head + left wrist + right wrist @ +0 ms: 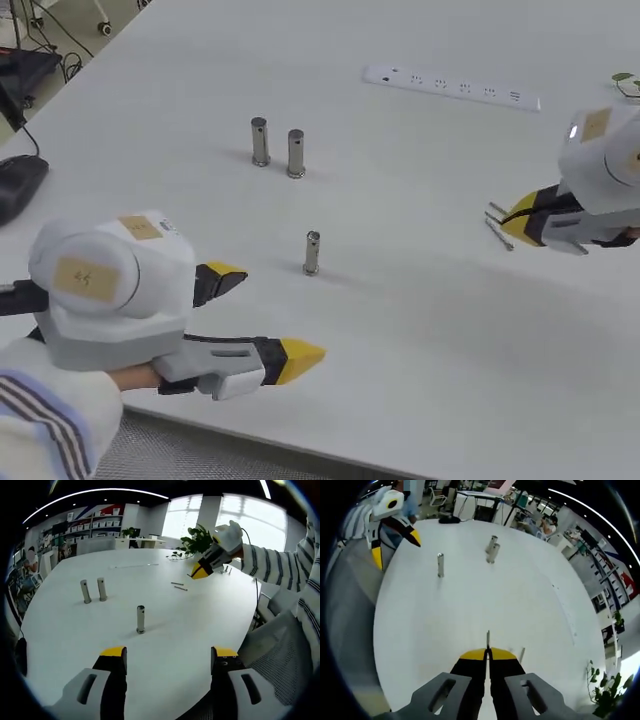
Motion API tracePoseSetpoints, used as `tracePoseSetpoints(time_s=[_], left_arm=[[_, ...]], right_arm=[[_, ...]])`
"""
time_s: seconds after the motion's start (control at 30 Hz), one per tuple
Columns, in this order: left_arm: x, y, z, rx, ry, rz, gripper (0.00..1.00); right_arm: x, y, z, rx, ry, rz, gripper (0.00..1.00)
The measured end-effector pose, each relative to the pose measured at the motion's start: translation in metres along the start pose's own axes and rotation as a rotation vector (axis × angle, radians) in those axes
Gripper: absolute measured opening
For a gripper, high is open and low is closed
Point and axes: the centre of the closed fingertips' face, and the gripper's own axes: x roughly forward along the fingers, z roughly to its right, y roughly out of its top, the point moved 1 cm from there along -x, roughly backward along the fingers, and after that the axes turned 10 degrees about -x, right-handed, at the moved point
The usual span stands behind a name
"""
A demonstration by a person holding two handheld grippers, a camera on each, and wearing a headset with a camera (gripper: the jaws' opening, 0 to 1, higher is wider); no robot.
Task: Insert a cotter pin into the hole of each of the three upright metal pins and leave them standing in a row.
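Three upright metal pins stand on the white table: two close together at the back (259, 141) (295, 153) and one nearer (312, 253). The left gripper view shows them as well, the pair (85, 591) (102, 589) and the single pin (141, 619). My left gripper (265, 315) is open and holds nothing, a little short of the nearer pin. My right gripper (488, 655) is shut on a thin cotter pin (488, 639) that sticks out past its tips. It hovers at the right (512, 222) over loose cotter pins (497, 228).
A white power strip (450, 88) lies at the back right. A dark mouse (20, 180) and cables sit at the far left edge. The table's near edge (330, 455) runs just below my left gripper. A potted plant (197, 540) stands beyond the table.
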Motion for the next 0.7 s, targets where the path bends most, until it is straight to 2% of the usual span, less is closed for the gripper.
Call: tracePoseSetpoints(time_s=[0.27, 0.53, 0.7], left_arm=[[0.007, 0.003, 0.009, 0.02, -0.035, -0.001, 0.64], [0.016, 0.007, 0.019, 0.044, -0.074, -0.005, 0.62], [0.022, 0.008, 0.028, 0.056, -0.106, -0.015, 0.61]], right_arm=[[-0.002, 0.009, -0.016, -0.006, -0.003, 0.021, 0.02], [-0.001, 0.014, -0.036, 0.032, 0.002, 0.04, 0.02], [-0.003, 0.018, -0.047, 0.031, -0.008, 0.044, 0.02]])
